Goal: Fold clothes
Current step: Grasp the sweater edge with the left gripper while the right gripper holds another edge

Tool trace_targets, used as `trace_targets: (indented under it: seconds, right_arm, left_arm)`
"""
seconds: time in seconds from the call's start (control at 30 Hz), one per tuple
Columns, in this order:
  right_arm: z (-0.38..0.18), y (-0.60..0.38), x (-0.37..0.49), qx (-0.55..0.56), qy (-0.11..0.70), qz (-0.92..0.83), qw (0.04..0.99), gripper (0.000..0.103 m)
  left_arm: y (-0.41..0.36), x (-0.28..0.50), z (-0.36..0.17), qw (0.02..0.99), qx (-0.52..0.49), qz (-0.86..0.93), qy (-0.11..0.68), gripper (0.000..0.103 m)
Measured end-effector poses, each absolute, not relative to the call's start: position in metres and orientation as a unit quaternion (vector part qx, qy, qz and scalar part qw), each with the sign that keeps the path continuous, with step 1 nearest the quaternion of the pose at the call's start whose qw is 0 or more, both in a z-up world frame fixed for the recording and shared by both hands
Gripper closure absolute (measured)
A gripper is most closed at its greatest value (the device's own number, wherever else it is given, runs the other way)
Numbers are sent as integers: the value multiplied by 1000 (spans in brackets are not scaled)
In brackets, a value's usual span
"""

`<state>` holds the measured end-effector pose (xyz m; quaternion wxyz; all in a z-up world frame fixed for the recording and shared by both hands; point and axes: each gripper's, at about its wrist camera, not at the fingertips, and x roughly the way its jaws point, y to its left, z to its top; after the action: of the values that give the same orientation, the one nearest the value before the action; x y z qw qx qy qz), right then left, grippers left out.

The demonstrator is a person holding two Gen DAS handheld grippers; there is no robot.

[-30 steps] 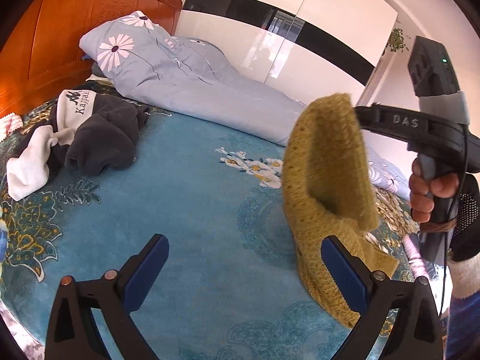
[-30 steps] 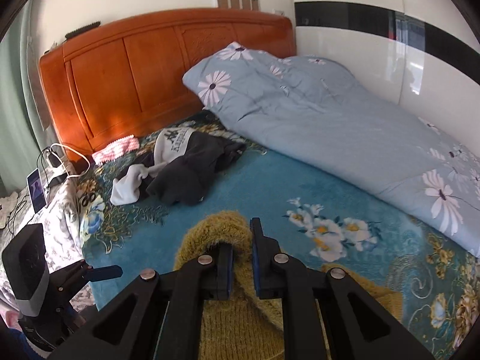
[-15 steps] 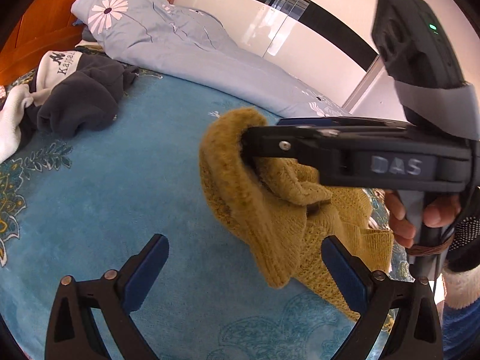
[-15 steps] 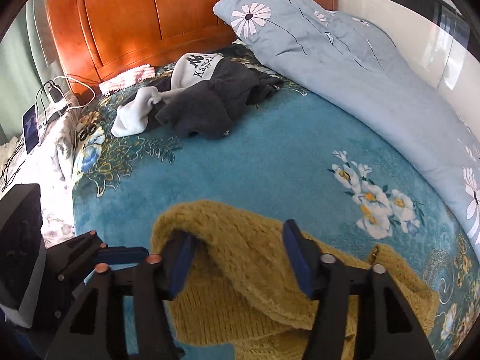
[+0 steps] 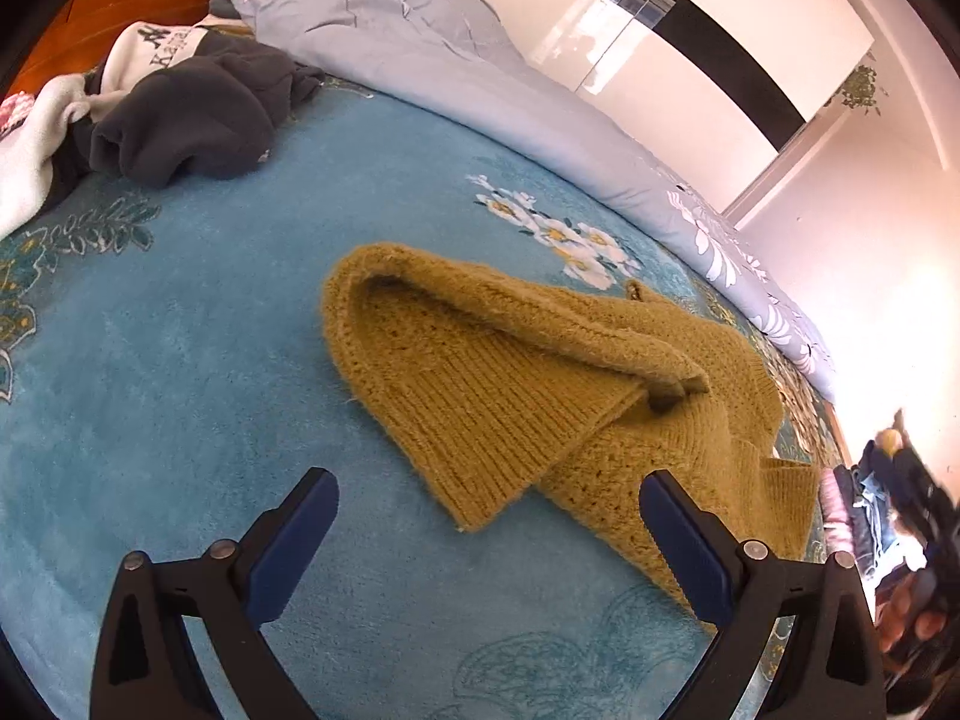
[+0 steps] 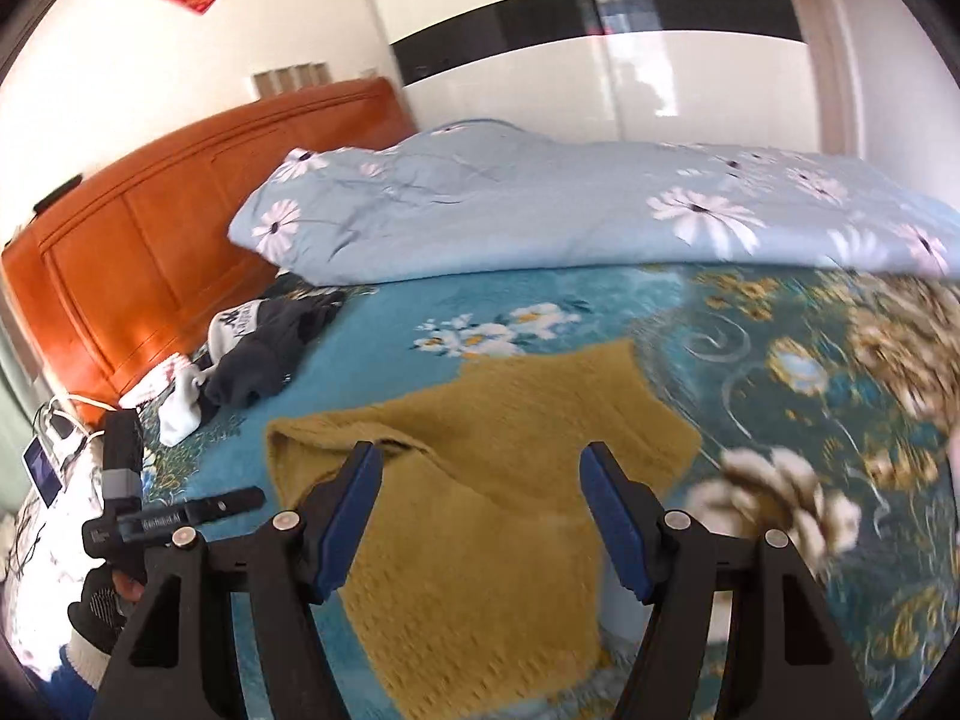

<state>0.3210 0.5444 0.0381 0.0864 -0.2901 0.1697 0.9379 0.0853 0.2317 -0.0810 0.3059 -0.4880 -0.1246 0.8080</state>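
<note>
Released a moment ago, the mustard knit sweater [image 5: 540, 384] now lies on the bed instead of hanging from the right claw [image 6: 480, 516], whose blue pads stand wide apart with nothing between them. That claw has drawn back and hovers over the near part of the garment, looking along it toward the headboard [image 6: 150, 252].

The left claw [image 5: 486, 546] is likewise spread, empty, and sits just short of the sweater's nearest corner. In its view the folded-over flap runs diagonally, from a rounded end toward the pillow side down to a ribbed hem corner pointing at the claw. The rest of the sweater bunches off to the right of that flap, toward the foot-side edge of the bed.

In the right wrist view the garment's long axis runs from between the pads away up the blue floral blanket [image 6: 420, 312], with a loose lip at its left edge, on the side where the left claw shows. So the left claw seems nearer that raised lip and hem corner, while the right claw is nearer the broad flat body.

Farther out, a dark Kappa hoodie [image 5: 180, 114] lies heaped with a white garment [image 5: 30, 162] near the headboard, well apart from the sweater. A pale blue daisy-print duvet [image 5: 456, 72] stretches along the far side of the bed.
</note>
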Motion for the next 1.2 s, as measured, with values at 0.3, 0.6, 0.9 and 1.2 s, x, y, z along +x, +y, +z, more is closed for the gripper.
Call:
trace_targets:
  seconds: [0.3, 0.6, 0.9, 1.2]
  right_arm:
    - [1, 535, 371, -279, 235, 928, 80, 33]
    - [-14, 514, 356, -290, 223, 928, 66, 33]
    - [-32, 540, 363, -299, 272, 910, 95, 33]
    - [-48, 553, 332, -305, 307, 897, 92, 33]
  left_arm:
    - [225, 61, -109, 308, -528, 758, -230, 19]
    - [228, 63, -118, 298, -533, 742, -276, 84]
    - [179, 49, -76, 224, -450, 829, -247, 103]
    - [200, 48, -56, 292, -443, 833, -153, 102]
